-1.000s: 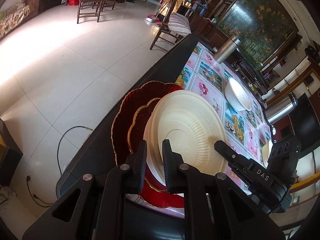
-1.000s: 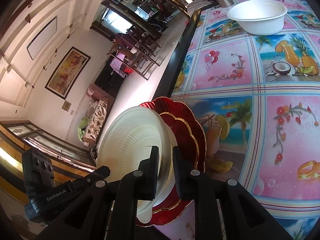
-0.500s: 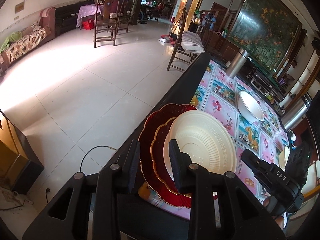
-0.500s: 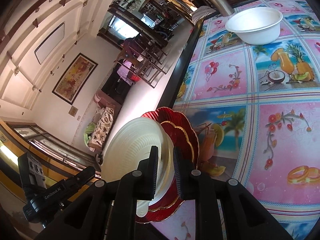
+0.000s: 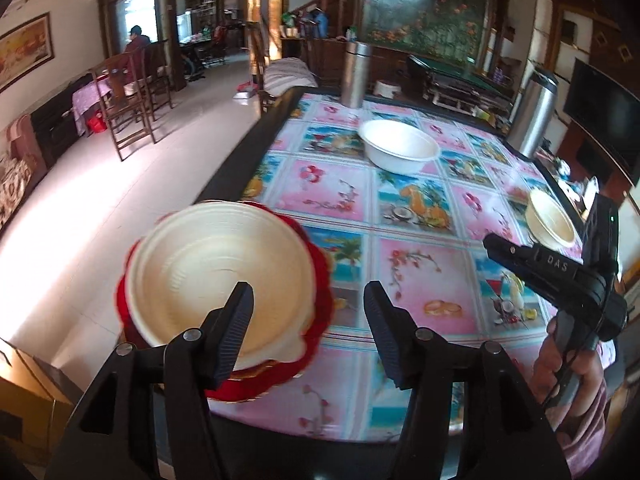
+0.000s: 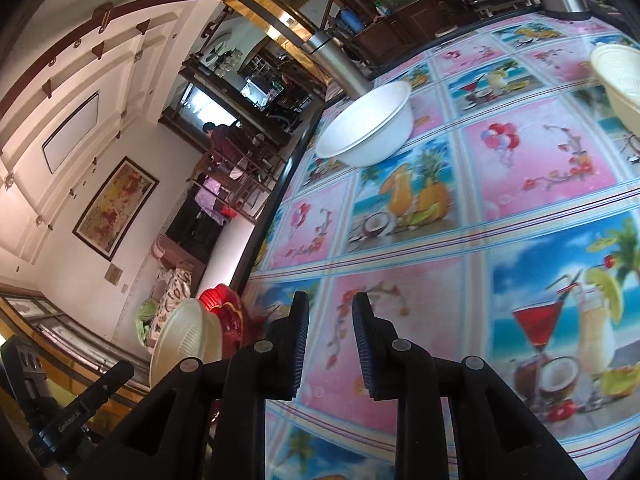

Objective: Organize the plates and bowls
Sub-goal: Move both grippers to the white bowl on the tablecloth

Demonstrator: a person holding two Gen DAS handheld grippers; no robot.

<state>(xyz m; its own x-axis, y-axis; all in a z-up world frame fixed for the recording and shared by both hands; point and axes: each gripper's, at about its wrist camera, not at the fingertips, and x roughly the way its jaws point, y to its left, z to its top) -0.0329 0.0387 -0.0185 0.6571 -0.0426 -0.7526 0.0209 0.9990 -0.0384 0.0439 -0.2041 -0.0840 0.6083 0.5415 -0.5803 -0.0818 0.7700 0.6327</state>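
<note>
- Plates: a cream plate point(image 5: 224, 276) lies stacked on red plates point(image 5: 320, 304) at the desk point(image 5: 420, 280) corner, released.
- Left gripper point(image 5: 308, 312) and right gripper point(image 6: 330, 332) have just been opening; both stand parted and empty.
- White bowl point(image 5: 400, 150) and cream bowl point(image 5: 550, 224), farther along the desk, likely come next.

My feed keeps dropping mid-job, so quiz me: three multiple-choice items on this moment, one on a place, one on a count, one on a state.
1. Where is the plate stack?
A. near table corner
B. inside the white bowl
C. on the floor

2. How many bowls stand on the table?
A. none
B. two
C. five

3. How do the left gripper jaws stand?
A. clamped on a bowl
B. clamped on a flask
C. apart, empty

Key: 1 A, it overhangs the near table edge; 2 B, white bowl and cream bowl; 3 C, only tablecloth shows between them.
</note>
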